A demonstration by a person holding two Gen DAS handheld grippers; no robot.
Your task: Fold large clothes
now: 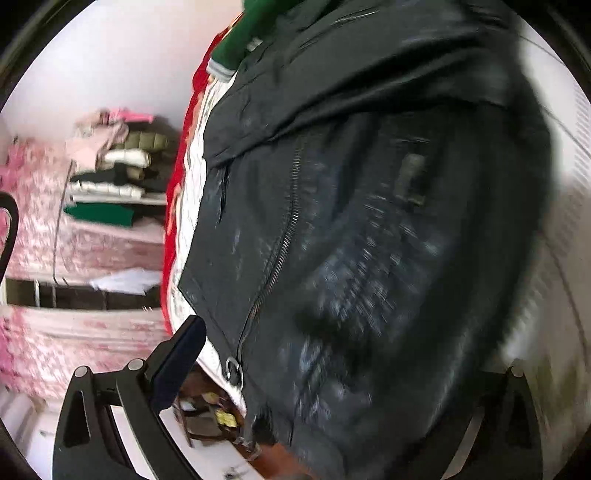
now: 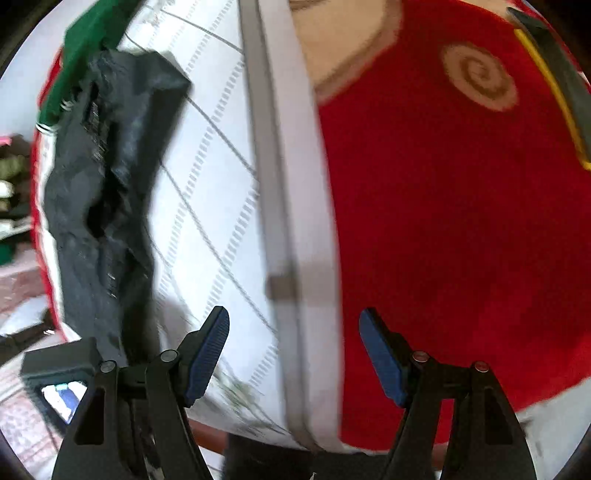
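My right claw (image 2: 293,354) gapes wide and empty over the white quilted mattress (image 2: 207,206), the dark jacket (image 2: 110,177) bunched at ten o'clock, so I should swing there and pinch one clean edge.

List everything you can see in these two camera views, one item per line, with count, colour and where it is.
Jacket: one, black with a zip, lying on the mattress.
Mattress: one, white quilted, under the jacket.
Green garment: one, green with a striped cuff, at the jacket's far end.
Rug: one, red with beige swirls, beside the mattress.
Folded clothes stack: one pile, mixed pink, olive, white, black and green, on a pink patterned surface.
Left hand-held gripper: one, black, over the jacket; one finger blurred, state unclear.
Right hand-held gripper: one, black with blue pads, open and empty over the mattress edge.
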